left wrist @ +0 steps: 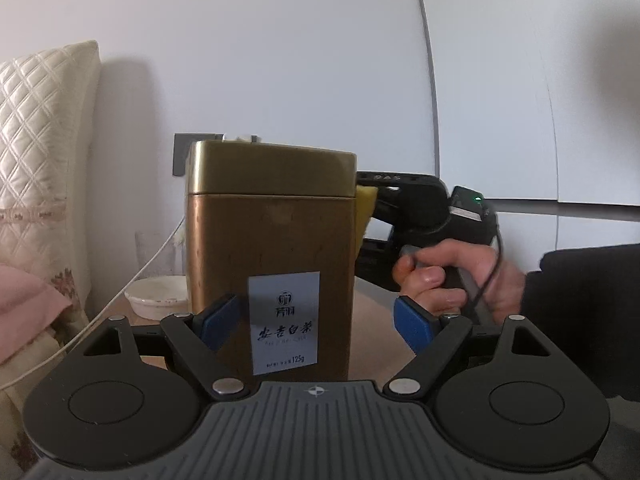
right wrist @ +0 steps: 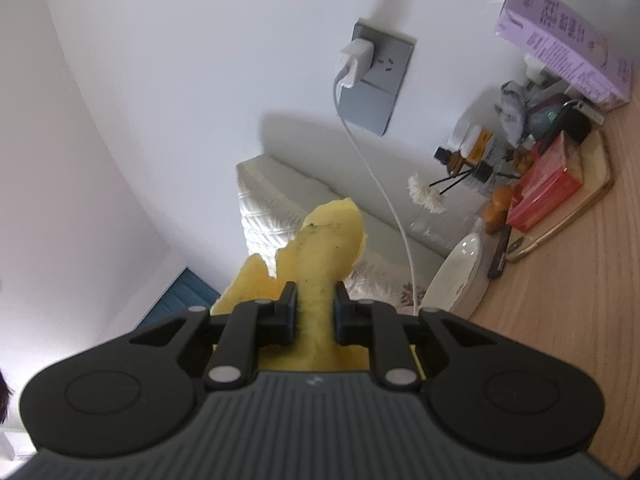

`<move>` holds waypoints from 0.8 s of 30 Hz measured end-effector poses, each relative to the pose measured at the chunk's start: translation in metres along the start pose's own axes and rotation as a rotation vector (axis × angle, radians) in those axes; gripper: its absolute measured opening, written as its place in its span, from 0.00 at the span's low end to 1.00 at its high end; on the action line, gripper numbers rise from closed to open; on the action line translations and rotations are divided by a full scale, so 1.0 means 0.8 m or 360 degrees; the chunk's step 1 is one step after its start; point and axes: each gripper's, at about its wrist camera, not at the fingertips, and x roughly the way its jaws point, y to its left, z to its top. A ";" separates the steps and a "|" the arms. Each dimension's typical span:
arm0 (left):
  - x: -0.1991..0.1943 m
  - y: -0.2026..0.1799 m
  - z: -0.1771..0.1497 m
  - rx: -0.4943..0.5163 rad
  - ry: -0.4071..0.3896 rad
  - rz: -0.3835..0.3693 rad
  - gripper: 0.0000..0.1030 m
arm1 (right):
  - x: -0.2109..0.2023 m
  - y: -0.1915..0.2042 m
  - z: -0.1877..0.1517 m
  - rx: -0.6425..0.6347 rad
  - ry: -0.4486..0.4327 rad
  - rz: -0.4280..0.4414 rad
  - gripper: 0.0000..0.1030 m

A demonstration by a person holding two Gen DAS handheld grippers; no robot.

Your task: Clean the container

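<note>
A tall gold tea tin point(left wrist: 272, 248) with a white label stands upright on the wooden table. My left gripper point(left wrist: 316, 320) is open, its blue pads on either side of the tin's lower part; the left pad is close to the tin, the right pad stands apart. My right gripper point(right wrist: 316, 312) is shut on a worn yellow sponge point(right wrist: 324, 248). In the left wrist view the sponge point(left wrist: 366, 210) sits against the tin's upper right side, held by the right gripper point(left wrist: 372, 200) in a person's hand. The tin does not show in the right wrist view.
A white dish point(left wrist: 156, 296) and a charger cable point(left wrist: 132, 284) lie behind the tin on the left. A wall socket point(right wrist: 374, 84), a wooden tray point(right wrist: 576, 208) of small items, a red box point(right wrist: 544, 188) and a purple carton point(right wrist: 568, 40) stand along the wall. A quilted headboard point(left wrist: 40, 152) is at left.
</note>
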 end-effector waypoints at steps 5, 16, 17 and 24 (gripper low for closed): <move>0.005 0.001 -0.005 0.0083 -0.0017 0.0046 0.90 | -0.009 -0.005 -0.007 0.0030 0.0009 0.0114 0.17; 0.017 0.015 -0.004 0.0099 0.0027 0.0043 0.91 | -0.015 0.023 -0.019 -0.0061 0.0061 0.0064 0.17; 0.018 0.015 -0.005 0.0106 0.0029 0.0037 0.91 | -0.017 0.019 -0.024 -0.0029 0.0046 0.0052 0.17; 0.021 0.020 -0.008 0.0171 0.0037 0.0021 0.92 | -0.029 0.020 -0.049 0.0052 0.0025 -0.0071 0.17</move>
